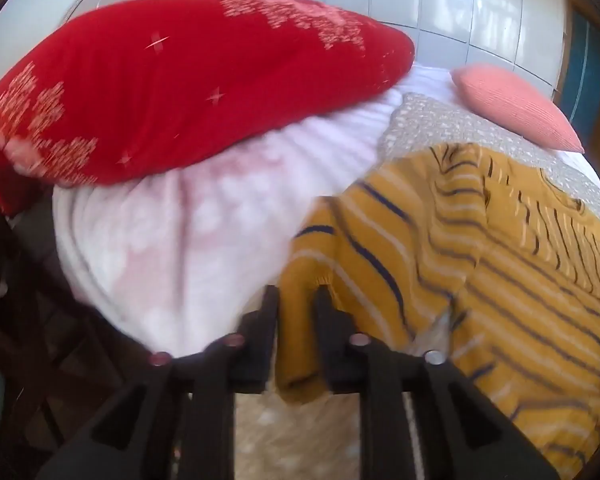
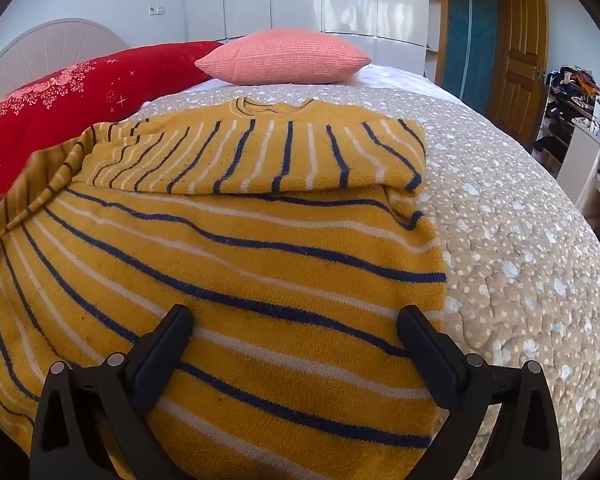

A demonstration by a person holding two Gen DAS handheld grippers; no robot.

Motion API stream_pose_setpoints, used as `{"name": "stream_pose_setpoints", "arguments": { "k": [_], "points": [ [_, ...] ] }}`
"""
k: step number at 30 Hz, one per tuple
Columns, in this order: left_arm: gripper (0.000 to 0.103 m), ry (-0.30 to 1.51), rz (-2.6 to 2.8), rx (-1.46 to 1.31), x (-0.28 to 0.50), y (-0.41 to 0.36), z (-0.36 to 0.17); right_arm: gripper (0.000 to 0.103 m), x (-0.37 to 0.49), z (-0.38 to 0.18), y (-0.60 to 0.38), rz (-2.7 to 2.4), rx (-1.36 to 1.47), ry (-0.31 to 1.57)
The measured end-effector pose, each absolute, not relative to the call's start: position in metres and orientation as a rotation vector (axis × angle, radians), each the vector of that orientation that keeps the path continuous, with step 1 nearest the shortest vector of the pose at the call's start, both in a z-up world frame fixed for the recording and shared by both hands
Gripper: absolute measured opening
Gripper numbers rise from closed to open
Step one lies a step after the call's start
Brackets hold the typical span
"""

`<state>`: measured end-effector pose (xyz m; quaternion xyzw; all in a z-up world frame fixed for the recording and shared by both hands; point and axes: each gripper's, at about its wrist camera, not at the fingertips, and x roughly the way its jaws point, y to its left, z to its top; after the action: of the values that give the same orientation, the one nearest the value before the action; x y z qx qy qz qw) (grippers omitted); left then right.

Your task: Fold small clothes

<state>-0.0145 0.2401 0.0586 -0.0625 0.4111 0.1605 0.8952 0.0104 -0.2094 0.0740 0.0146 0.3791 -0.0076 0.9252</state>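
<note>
- My left claw (image 1: pixel 298 300) had its jaws drawn nearly together on a bunched edge of the mustard striped sweater (image 1: pixel 480 280); the knit ran between the pads and hung below them, so I judged it a real pinch, not a near miss.
- I think I held that edge, probably a sleeve or side hem, to carry it across the body for the next fold. The left view was blurred, so I could not tell which part it was.
- My right claw (image 2: pixel 296 328) stood as wide as it goes, both fingers hovering over the sweater's lower half with only striped knit beneath. It gripped nothing; whether the tips touched the fabric I could not tell.
- Keeping it wide and low there made sense to me as a readiness to pin or catch the hem while the left side moved.
- The sweater (image 2: pixel 240 260) lay on the speckled grey quilt (image 2: pixel 520 240), neckline toward the far end, one sleeve already folded across the chest.
- A red embroidered cushion (image 1: pixel 180 92) sat just beside my left claw's working area, over a pale fleecy blanket (image 1: pixel 172 248); a pink pillow (image 2: pixel 284 56) lay well apart at the head.
- The risk I saw: dragging the whole garment instead of folding it.
</note>
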Motion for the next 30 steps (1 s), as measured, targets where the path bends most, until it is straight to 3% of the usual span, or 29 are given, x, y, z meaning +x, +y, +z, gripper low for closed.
{"name": "stream_pose_setpoints", "arguments": {
  "k": [1, 3, 6, 8, 9, 11, 13, 18, 19, 20, 21, 22, 23, 24, 26, 30],
  "points": [
    [0.032, 0.853, 0.33, -0.121, -0.023, 0.24, 0.059, 0.103, 0.01, 0.074, -0.21, -0.016, 0.036, 0.779],
    [0.056, 0.834, 0.327, -0.108, -0.045, 0.234, 0.062, 0.103, 0.017, 0.074, -0.213, -0.011, 0.046, 0.791],
    [0.078, 0.793, 0.298, -0.121, -0.067, 0.226, 0.068, 0.102, 0.017, 0.081, -0.212, 0.01, 0.05, 0.836],
    [0.083, 0.778, 0.244, -0.145, -0.076, 0.212, 0.074, 0.088, 0.013, 0.094, -0.22, 0.017, 0.104, 0.858],
    [0.086, 0.783, 0.206, -0.152, -0.079, 0.206, 0.076, 0.073, 0.003, 0.104, -0.225, 0.046, 0.185, 0.83],
    [0.088, 0.806, 0.127, -0.184, -0.08, 0.192, 0.075, 0.071, -0.02, 0.125, -0.241, 0.108, 0.291, 0.755],
    [0.088, 0.844, 0.053, -0.221, -0.073, 0.183, 0.066, 0.076, -0.042, 0.137, -0.255, 0.062, 0.303, 0.734],
    [0.088, 0.963, -0.099, -0.291, -0.053, 0.15, 0.03, 0.078, -0.068, 0.11, -0.262, 0.003, 0.279, 0.85],
    [0.087, 0.987, -0.128, -0.308, -0.051, 0.144, 0.025, 0.078, -0.068, 0.101, -0.257, 0.016, 0.29, 0.879],
    [0.072, 1.01, -0.146, -0.316, -0.05, 0.137, 0.02, 0.078, -0.072, 0.092, -0.253, 0.024, 0.297, 0.884],
    [0.042, 1.029, -0.133, -0.296, -0.049, 0.13, 0.017, 0.078, -0.082, 0.089, -0.246, 0.0, 0.274, 0.835],
    [0.032, 1.04, -0.075, -0.222, -0.049, 0.122, 0.018, 0.067, -0.085, 0.087, -0.24, 0.005, 0.256, 0.795],
    [0.016, 1.036, -0.07, -0.206, -0.049, 0.12, 0.021, 0.054, -0.086, 0.089, -0.234, 0.066, 0.288, 0.791],
    [0.01, 1.036, -0.075, -0.207, -0.051, 0.12, 0.025, 0.034, -0.085, 0.092, -0.23, 0.122, 0.342, 0.81],
    [0.01, 1.028, -0.055, -0.2, -0.059, 0.123, 0.037, 0.014, -0.084, 0.097, -0.223, 0.157, 0.357, 0.818],
    [0.007, 1.009, -0.031, -0.21, -0.09, 0.142, 0.048, 0.012, -0.102, 0.11, -0.239, 0.132, 0.368, 0.822]
  ]
}}
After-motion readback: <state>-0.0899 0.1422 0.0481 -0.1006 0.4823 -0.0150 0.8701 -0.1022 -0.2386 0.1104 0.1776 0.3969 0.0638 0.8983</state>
